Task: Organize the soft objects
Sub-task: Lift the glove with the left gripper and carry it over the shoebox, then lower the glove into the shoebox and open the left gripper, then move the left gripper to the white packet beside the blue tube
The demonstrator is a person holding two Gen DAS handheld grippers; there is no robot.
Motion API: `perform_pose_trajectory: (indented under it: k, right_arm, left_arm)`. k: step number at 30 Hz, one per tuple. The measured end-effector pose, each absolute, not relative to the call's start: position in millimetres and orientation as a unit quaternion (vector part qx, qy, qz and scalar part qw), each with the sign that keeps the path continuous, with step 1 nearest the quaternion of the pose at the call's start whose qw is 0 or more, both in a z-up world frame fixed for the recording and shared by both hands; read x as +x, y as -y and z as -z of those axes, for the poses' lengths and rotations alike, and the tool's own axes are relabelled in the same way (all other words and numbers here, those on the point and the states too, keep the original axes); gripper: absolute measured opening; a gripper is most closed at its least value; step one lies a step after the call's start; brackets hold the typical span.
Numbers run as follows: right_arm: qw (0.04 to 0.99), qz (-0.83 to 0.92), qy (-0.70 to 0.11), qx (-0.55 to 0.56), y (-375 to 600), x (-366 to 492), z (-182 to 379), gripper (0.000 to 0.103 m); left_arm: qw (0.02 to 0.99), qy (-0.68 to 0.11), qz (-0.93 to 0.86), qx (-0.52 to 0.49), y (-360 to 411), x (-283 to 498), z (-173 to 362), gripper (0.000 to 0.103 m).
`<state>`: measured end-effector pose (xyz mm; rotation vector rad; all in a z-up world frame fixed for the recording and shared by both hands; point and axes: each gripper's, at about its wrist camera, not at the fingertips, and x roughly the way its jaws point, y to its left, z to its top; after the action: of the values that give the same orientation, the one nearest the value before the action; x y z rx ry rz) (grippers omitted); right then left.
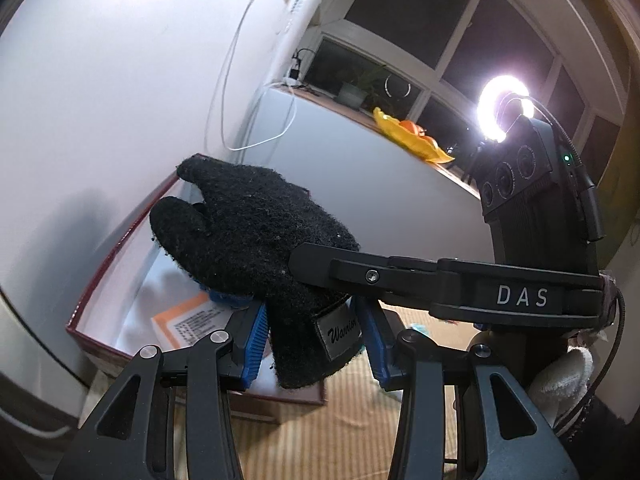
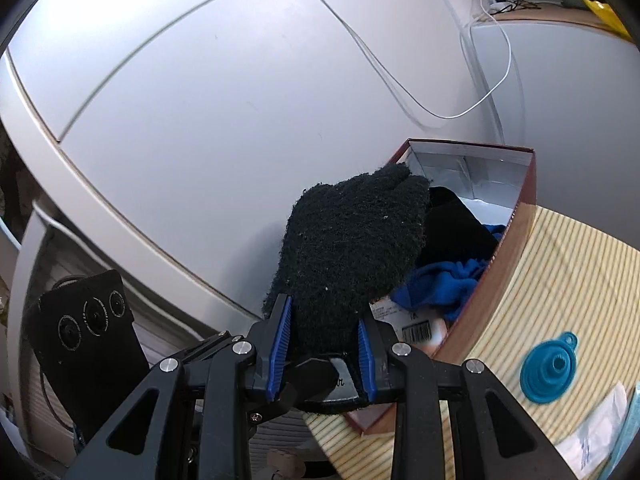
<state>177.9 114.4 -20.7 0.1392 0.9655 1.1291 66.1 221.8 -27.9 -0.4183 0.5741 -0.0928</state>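
In the left wrist view, at the far left, the dark red box (image 1: 120, 244) is standing open against the white wall, with a printed paper (image 1: 180, 320) lying on its pale floor. The black glove (image 1: 248, 232) is hanging in the air above the box's near end, fingers pointing away towards the wall, probably so that it can go in flat. The left gripper (image 1: 316, 332) is clamping its blue pads (image 1: 256, 344) on the labelled cuff from both sides, taking the weight at the stiffest part of the knit. From the right, the right gripper (image 1: 320, 268) is reaching across the same cuff, one dark finger lying over the glove; a second grip there likely keeps the floppy fabric from folding over. Further right, a ring light (image 1: 506, 108) is glaring in front of dark windows.

In the right wrist view, the right gripper's own blue pads are pinching the glove at its base, so both tongs are closed on this one item. Right of the glove, the box is already holding a black garment (image 2: 456, 228) and a crumpled blue cloth (image 2: 444, 280), which suggests the sorting is partly done. The box is sitting on a striped mat (image 2: 560, 264), and a teal funnel (image 2: 550, 368) is lying well apart from it at the right
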Motion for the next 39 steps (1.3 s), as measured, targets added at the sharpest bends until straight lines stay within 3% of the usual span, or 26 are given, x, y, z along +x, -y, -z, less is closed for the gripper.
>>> perform_pose_trajectory:
  k: [9, 11, 13, 15, 27, 31, 34, 39]
  right_arm:
    - [0.727, -0.505, -0.462, 0.052, -137, 198, 46, 0.028]
    - [0.729, -0.494, -0.472, 0.043, -141, 201, 52, 0.032]
    - [0.734, -0.476, -0.483, 0.042, -141, 206, 57, 0.046]
    - [0.737, -0.468, -0.485, 0.050, -137, 210, 59, 0.051]
    - [0.751, -0.458, -0.470, 0.067, -84, 203, 45, 0.054]
    - [0.761, -0.456, -0.458, 0.061, -48, 193, 35, 0.054]
    - [0.772, -0.447, -0.447, 0.063, -18, 186, 29, 0.066]
    - [0.804, -0.410, -0.429, 0.046, 35, 174, 28, 0.066]
  left_arm:
    - [0.929, -0.309, 0.020, -0.204, -228, 92, 48, 0.042]
    - [0.928, -0.320, 0.002, -0.192, -227, 96, 52, 0.046]
    - [0.927, -0.326, -0.017, -0.186, -228, 94, 54, 0.054]
    - [0.924, -0.330, -0.025, -0.190, -231, 91, 56, 0.057]
    - [0.924, -0.321, -0.025, -0.206, -225, 67, 49, 0.058]
    - [0.928, -0.311, -0.019, -0.202, -212, 56, 41, 0.063]
    - [0.932, -0.307, -0.016, -0.190, -200, 46, 38, 0.063]
    - [0.934, -0.309, -0.013, -0.176, -180, 38, 39, 0.064]
